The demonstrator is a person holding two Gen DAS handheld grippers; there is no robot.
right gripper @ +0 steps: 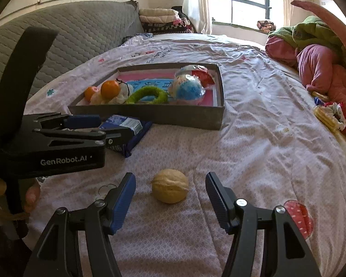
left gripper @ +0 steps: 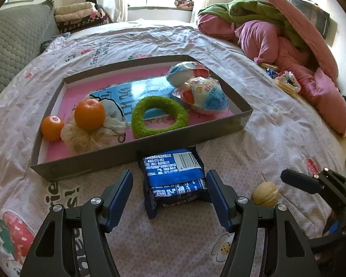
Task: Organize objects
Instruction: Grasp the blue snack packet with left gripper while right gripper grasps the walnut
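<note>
Lying on the patterned bedsheet (left gripper: 265,120), a blue snack packet (left gripper: 173,180) sits just in front of the near wall of a shallow grey box (left gripper: 136,147). The left gripper (left gripper: 169,196) hangs over the packet with its jaws apart, one blue pad on each side; the right-hand pad is very near the packet's edge, though whether it touches cannot be told. Beside it a walnut (right gripper: 170,186) rests on the sheet, and the right gripper (right gripper: 170,196) straddles it with jaws apart too, clear gaps showing on both sides.

Inside the box are two oranges (left gripper: 90,114), the larger sitting on a crumpled mesh bag (left gripper: 90,136), then a green ring (left gripper: 159,120) lying flat, and two wrapped round snacks (left gripper: 203,95) at the right end. The green ring touches the nearer wrapped snack. Pink and green bedding (left gripper: 276,37) is heaped at the far right of the bed.
</note>
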